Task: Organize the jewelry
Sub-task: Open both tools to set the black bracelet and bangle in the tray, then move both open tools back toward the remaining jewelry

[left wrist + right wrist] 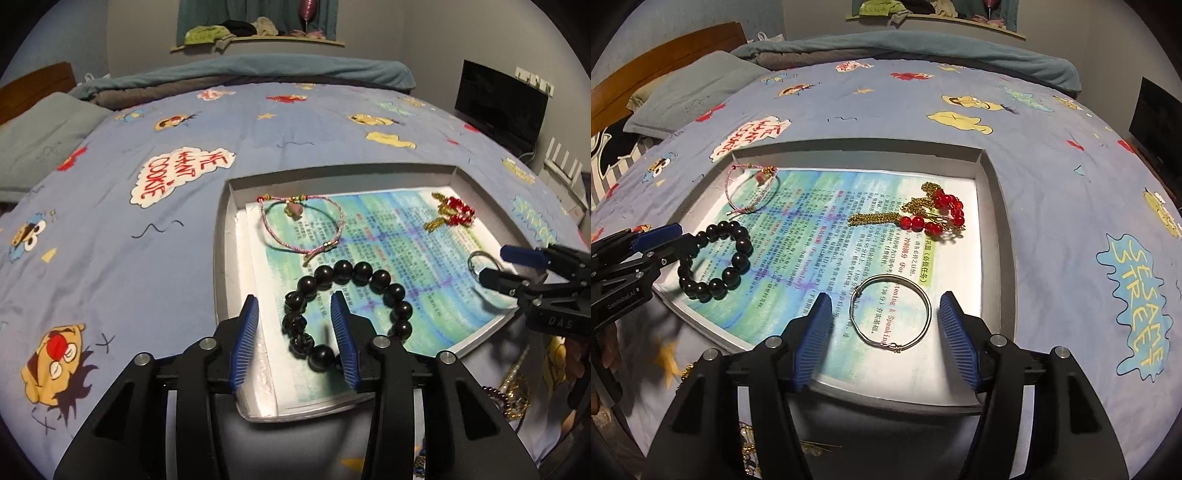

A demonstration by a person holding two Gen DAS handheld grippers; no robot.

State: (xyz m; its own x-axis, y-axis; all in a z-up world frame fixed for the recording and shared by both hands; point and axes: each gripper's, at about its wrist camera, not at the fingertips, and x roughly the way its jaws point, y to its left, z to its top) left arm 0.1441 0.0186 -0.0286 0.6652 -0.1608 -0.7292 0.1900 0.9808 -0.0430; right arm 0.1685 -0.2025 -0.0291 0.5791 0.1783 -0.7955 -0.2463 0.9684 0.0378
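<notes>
On bed quilt (1052, 155), gray tray (991, 206) holds black bead bracelet (347, 314) near left, pink cord bracelet (301, 225) far left, red-gold piece (934, 216) far right, silver bangle (890, 314) near right. Left gripper (295, 325) spread, straddling the beads' near-left edge; right gripper (884, 332) spread around bangle.

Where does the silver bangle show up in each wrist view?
Left wrist: silver bangle at the right edge, beside the right gripper.
Right wrist: silver bangle bottom centre, between the open fingers.
Shared landmark: black bead bracelet on the printed sheet.
</notes>
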